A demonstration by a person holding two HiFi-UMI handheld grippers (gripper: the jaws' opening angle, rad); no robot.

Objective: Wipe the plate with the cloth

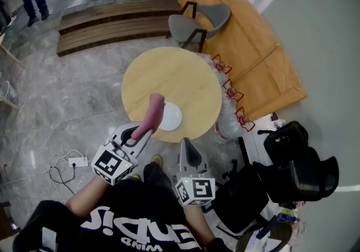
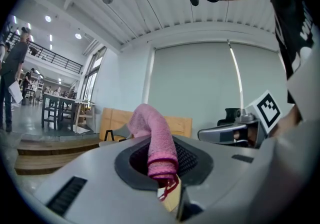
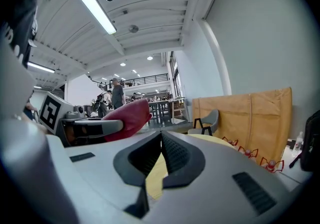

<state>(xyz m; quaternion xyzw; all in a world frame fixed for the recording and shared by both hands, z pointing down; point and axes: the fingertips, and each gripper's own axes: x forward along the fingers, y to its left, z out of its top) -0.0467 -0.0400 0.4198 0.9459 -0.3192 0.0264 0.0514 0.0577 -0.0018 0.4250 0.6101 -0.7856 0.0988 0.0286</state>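
The rolled pink towelling cloth (image 1: 152, 115) covers the left rim of the round white plate (image 1: 172, 117). The cloth's lower end is concealed between the fingers of the left gripper (image 1: 139, 133).

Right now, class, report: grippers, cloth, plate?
Left gripper shut on pink cloth. Right gripper shut, empty. Plate bare on round table, nothing in the way.
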